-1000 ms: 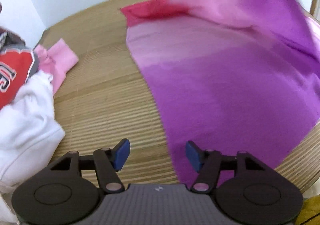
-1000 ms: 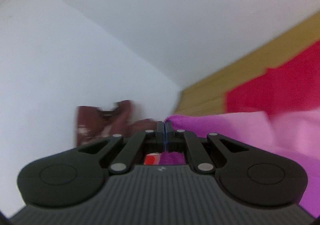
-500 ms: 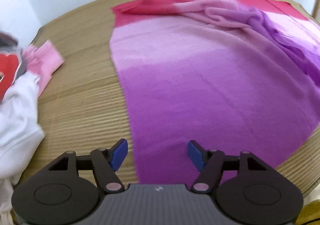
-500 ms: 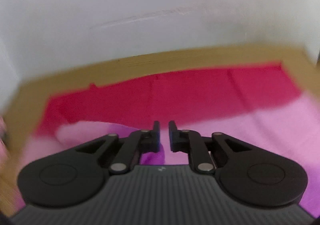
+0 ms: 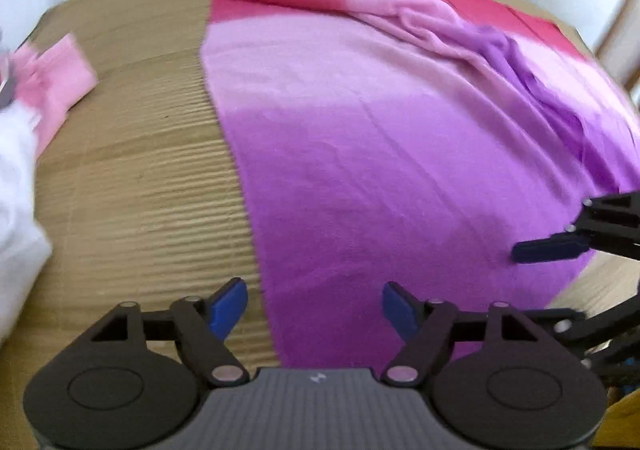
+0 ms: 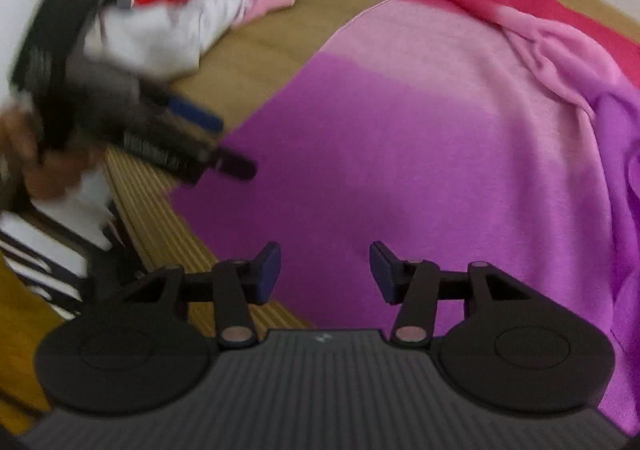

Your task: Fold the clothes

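The left gripper stood with its jaws wide and nothing between the 2 blue pads, poised over the near left edge of the purple-to-pink cloth; they had just been opening a little further. The right gripper had just been opening too, its jaws well apart and empty above the cloth's near purple end. The cloth lay spread on the wooden table, bunched along its far right side. A heap of other clothes sat at the far left.
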Demonstrator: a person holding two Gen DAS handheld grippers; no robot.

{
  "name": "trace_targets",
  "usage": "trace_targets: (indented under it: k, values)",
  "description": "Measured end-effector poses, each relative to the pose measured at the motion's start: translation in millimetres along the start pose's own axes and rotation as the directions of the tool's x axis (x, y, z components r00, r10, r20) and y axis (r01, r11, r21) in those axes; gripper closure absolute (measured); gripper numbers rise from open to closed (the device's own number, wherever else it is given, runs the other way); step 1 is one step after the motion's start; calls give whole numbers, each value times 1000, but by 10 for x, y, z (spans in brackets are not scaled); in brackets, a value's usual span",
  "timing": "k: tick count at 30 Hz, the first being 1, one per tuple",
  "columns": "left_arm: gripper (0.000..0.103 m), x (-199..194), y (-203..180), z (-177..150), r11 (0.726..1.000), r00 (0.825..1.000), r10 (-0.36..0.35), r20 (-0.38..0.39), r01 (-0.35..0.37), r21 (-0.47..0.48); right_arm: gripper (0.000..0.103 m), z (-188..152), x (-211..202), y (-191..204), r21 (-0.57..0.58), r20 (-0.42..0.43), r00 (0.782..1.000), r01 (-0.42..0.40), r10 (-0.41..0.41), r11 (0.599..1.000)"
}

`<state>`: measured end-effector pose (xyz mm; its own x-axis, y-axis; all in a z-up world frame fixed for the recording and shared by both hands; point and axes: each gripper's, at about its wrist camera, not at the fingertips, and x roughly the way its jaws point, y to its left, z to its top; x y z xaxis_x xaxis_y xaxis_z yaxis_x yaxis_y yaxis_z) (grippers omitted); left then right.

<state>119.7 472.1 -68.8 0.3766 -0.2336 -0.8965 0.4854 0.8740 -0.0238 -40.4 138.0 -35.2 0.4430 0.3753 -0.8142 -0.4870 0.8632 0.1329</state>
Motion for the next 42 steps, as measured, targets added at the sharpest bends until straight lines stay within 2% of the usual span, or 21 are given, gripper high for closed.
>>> trace_targets:
  k: [1,2,3,4,5,6,7,11,14,17,19,22,24,27,29,32,35,36,38,39,42]
  values:
    - [32,16,-53,8,999,1000,13,0,-13,38,49,-28,-1,51,-8,6,1000,19,-19,1000]
    - [47,5,-88,18,998,1000,-8,9,7,61,50,-56,-2,102,-15,12,999,37,-37,999]
    - [54,-4,-104,28,998,1000,-10,10,10,69,51,-84,-3,154,-23,18,998,56,-56,998]
    - [70,-14,-115,38,997,1000,-13,10,12,75,58,-111,-4,205,-30,25,997,75,-74,997]
    - [95,-24,-92,49,998,1000,-17,5,17,61,70,-92,9,227,-17,29,997,74,-73,997]
    - [98,-30,-40,54,999,1000,-19,-8,19,27,81,-85,16,253,-4,30,998,60,-60,998]
    - [98,-36,12,56,1000,1000,-17,-20,17,-3,94,-59,57,308,17,23,999,29,-30,999]
    - [97,-106,170,-45,996,995,90,-43,-90,9,95,-51,157,536,56,6,986,-164,164,985]
    - [97,-151,270,-124,986,984,168,-59,-167,26,93,-63,205,749,-8,1,977,-214,214,977]
    - [97,-183,360,-159,975,973,220,-74,-220,7,92,-15,121,719,6,25,974,-227,227,974]
    - [93,-207,425,-130,975,973,220,-74,-222,-23,92,27,-13,568,42,82,985,-155,151,987]
    - [93,-249,497,-47,968,969,241,-56,-244,-53,81,115,-113,159,182,122,992,-6,-17,983]
    - [93,-297,505,86,966,968,250,-11,-250,-65,80,166,-162,-147,258,122,984,96,-131,961]
    - [88,-322,465,380,969,970,238,60,-232,-83,79,315,-207,-610,336,161,960,166,-230,927]
    - [86,-245,383,701,980,973,193,125,-183,-82,78,468,-142,-933,386,173,952,169,-251,907]
    - [86,22,231,1158,988,974,149,171,-140,-62,78,715,112,-1326,421,145,958,169,-249,891]
    - [83,373,71,1535,990,969,143,201,-137,-41,78,910,420,-1372,360,115,958,205,-261,910]
    - [82,491,39,1605,990,973,143,182,-138,-40,79,946,506,-1339,332,105,960,214,-261,919]
    - [80,752,24,1723,981,975,191,114,-187,-39,78,965,612,-1264,289,119,965,192,-235,938]
    - [79,779,32,1702,977,969,214,125,-211,-39,78,972,660,-1226,269,128,967,179,-219,946]
    - [63,795,140,1694,952,946,306,107,-305,-18,78,1071,787,-1097,257,162,982,55,-99,965]
